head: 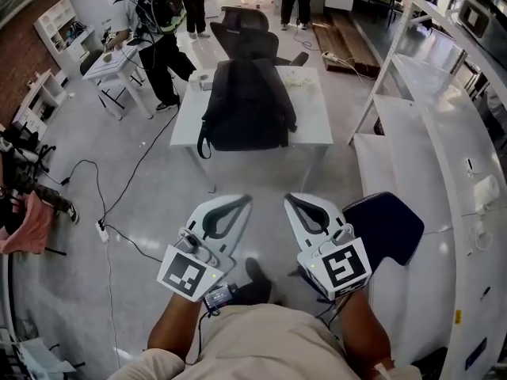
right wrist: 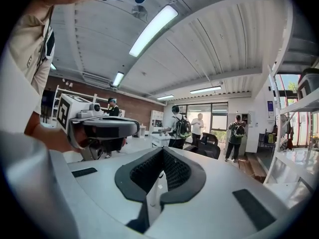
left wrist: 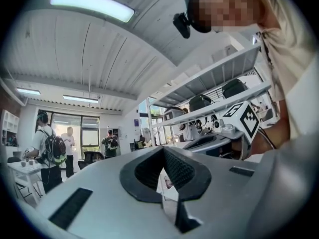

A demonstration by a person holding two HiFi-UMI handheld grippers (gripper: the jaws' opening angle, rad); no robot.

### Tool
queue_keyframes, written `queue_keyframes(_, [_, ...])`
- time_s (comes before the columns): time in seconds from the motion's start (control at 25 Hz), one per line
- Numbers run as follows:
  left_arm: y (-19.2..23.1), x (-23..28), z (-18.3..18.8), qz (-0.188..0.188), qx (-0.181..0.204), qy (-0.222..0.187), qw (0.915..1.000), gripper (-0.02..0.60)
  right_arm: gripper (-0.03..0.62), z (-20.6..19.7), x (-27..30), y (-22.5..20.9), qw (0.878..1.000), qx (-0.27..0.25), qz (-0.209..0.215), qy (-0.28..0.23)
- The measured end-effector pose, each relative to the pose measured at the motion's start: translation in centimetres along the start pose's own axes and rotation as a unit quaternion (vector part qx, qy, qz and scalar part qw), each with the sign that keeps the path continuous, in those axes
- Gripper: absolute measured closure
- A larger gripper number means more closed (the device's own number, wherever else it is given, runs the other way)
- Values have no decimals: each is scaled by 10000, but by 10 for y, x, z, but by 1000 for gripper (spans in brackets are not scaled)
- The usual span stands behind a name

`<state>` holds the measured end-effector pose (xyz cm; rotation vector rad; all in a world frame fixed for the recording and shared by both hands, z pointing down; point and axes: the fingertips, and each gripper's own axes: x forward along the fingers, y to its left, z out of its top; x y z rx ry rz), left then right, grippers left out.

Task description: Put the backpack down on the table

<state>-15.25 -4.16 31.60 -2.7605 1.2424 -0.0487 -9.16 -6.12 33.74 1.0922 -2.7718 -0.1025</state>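
A black backpack (head: 247, 105) lies flat on the white table (head: 317, 125) ahead of me in the head view, straps hanging over the left edge. My left gripper (head: 244, 199) and right gripper (head: 290, 199) are side by side close to my body, well short of the table, over bare floor. Both have their jaws closed together with nothing between them. In the left gripper view the left gripper (left wrist: 163, 149) points level into the room, with the right gripper (left wrist: 219, 133) beside it. The right gripper (right wrist: 162, 151) likewise points level, the left gripper (right wrist: 102, 128) at its side.
A black office chair (head: 249, 26) stands behind the table. White shelving (head: 428, 133) runs along the right, with a dark blue seat (head: 388, 224) beside my right arm. Cables (head: 103, 228) trail over the floor at left. People stand around a small table (head: 111, 62) at the back left.
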Motion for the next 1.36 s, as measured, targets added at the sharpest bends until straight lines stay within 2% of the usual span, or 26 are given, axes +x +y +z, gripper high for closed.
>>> queue_keyframes(0.44, [-27, -47, 7, 8, -34, -35, 10000, 568, 569, 13, -41, 43, 9999, -136, 8, -55])
queue_keyframes(1.0, [-17, -92, 7, 435, -46, -88, 9990, 568, 569, 18, -34, 85, 9991, -236, 353, -95])
queue_keyframes(1.36, [-21, -121, 10, 566, -76, -155, 9982, 568, 569, 19, -39, 113, 9984, -302, 467, -41])
